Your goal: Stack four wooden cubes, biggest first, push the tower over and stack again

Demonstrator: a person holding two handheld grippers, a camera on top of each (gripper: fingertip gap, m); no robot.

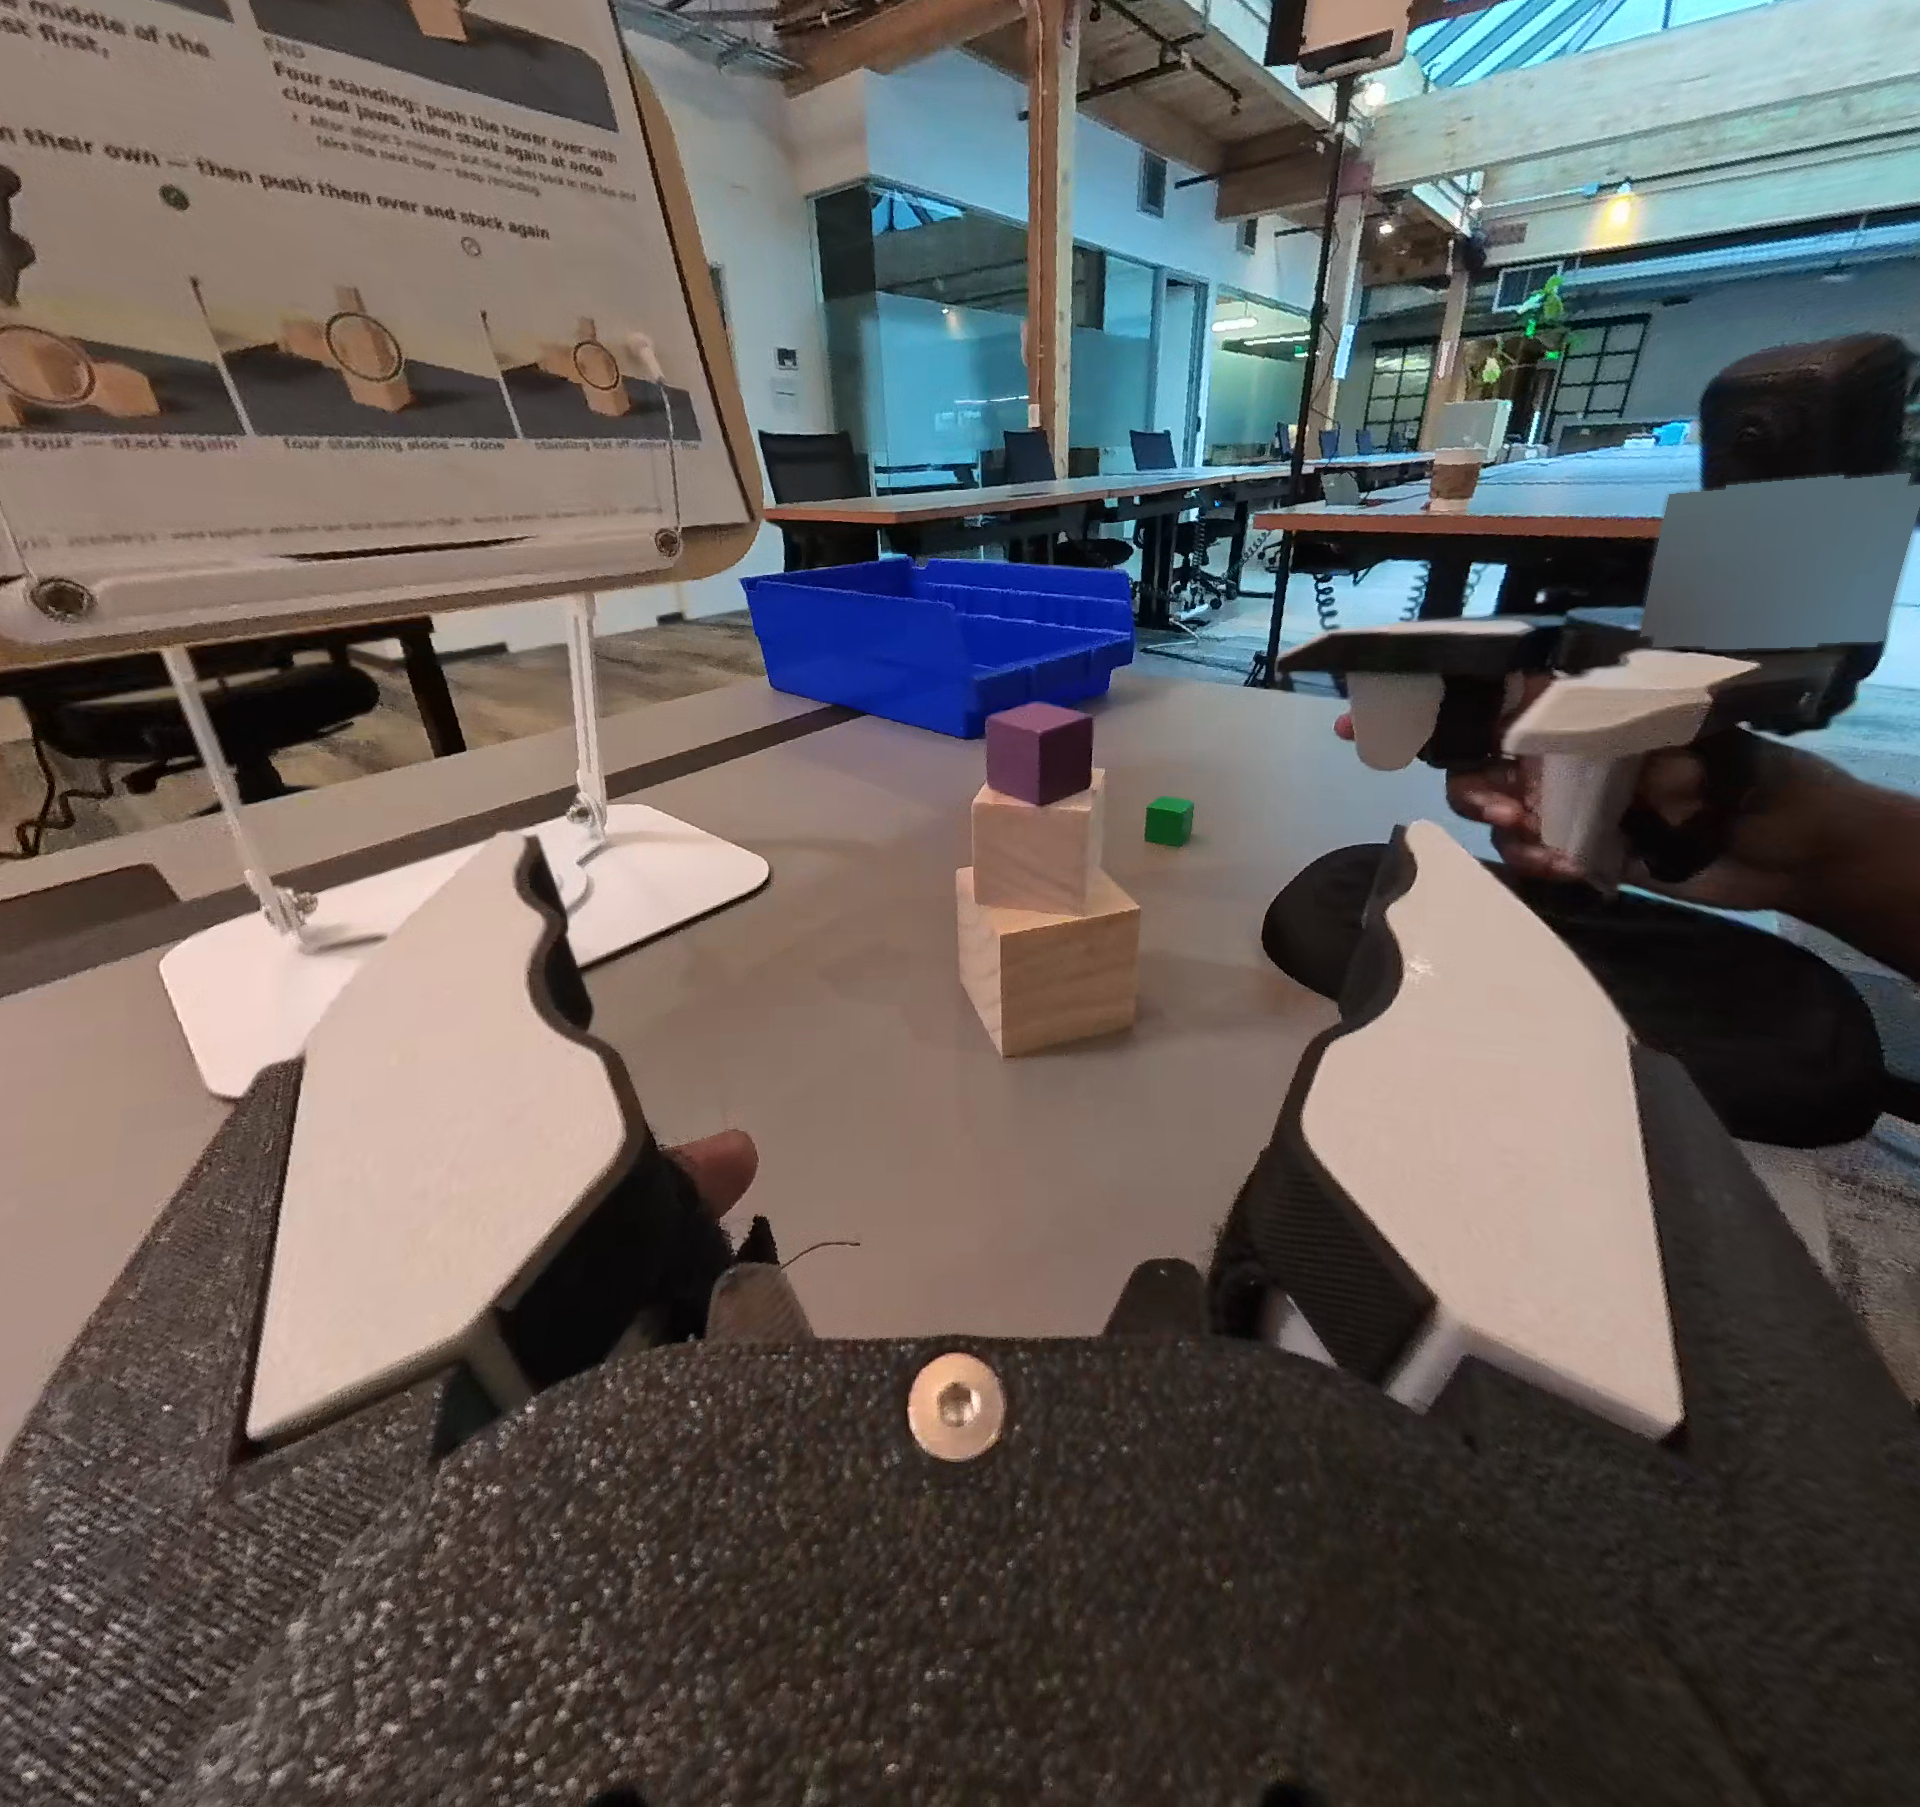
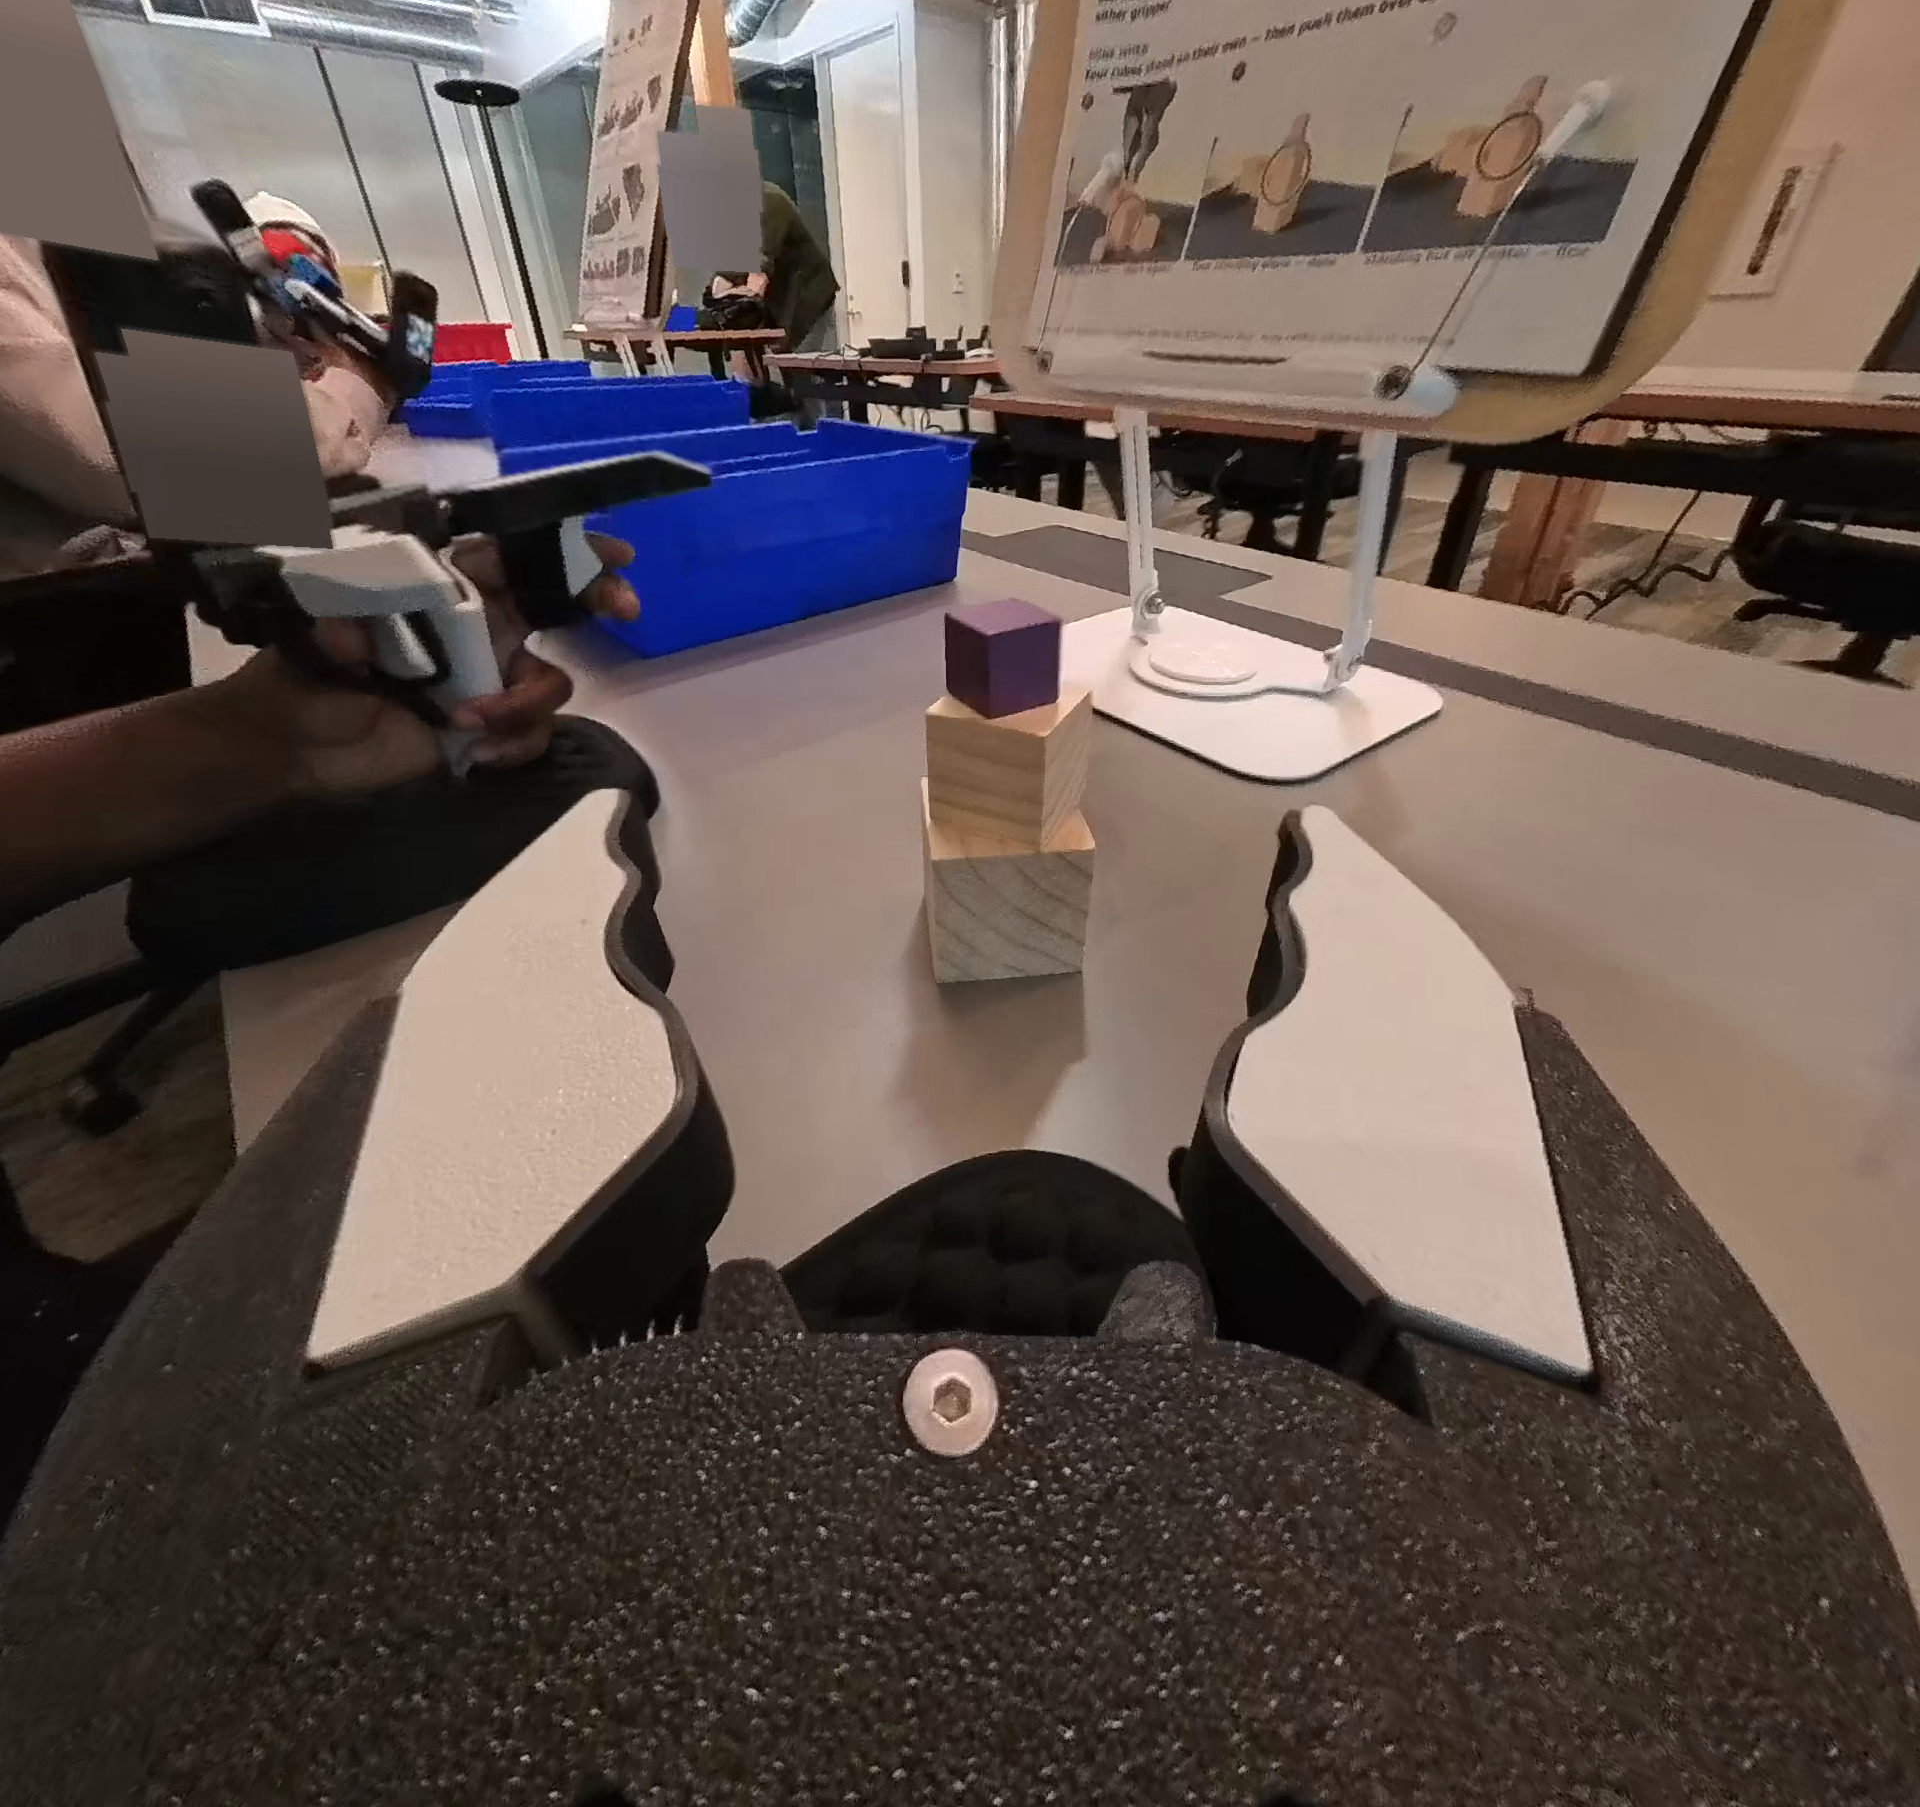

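A grey worktop (image 1: 831,1082) is seen in an open office with timber beams and long desks behind. A white stand (image 1: 623,874) carrying an instruction board (image 1: 343,230) is set at the upper left of the left wrist view. A blue bin (image 1: 935,645) is placed at the far edge of the worktop; its contents cannot be told. At the centre, a purple cube (image 1: 1039,755) is stacked on a smaller wooden cube (image 1: 1037,848), itself on a larger wooden cube (image 1: 1049,962). A green cube (image 1: 1168,820) lies just beyond the stack. The left gripper (image 1: 961,926) is held wide apart and bare, short of the stack. The right gripper (image 2: 956,884) is likewise spread wide, with nothing touched.
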